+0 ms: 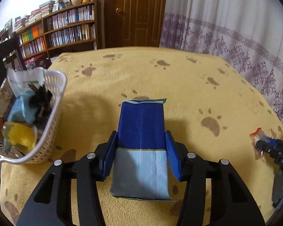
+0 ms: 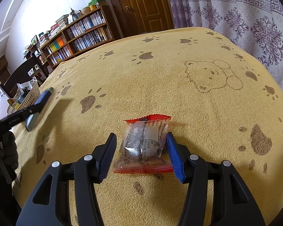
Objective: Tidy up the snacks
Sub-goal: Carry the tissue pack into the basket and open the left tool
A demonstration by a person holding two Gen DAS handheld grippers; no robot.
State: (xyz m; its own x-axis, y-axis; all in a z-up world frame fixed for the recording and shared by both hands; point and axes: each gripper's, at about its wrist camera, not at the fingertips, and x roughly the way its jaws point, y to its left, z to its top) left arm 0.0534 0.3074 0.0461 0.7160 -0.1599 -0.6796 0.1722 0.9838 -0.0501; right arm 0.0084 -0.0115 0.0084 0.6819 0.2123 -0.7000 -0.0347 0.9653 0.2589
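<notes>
The blue pack (image 1: 141, 146) is clamped by the left gripper (image 1: 141, 154) right of the basket (image 1: 52, 124), probably bound there; the right gripper (image 2: 141, 154), jaws parted, straddles the red-edged packet (image 2: 144, 146).

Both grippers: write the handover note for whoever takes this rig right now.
Left gripper: shut on the blue snack pack, held above the yellow paw-print towel.
Right gripper: open around the clear red-edged snack packet, which lies on the towel, not yet gripped.
Done: the white basket at the left already holds several snacks.
Left: put both packs in the basket.
</notes>
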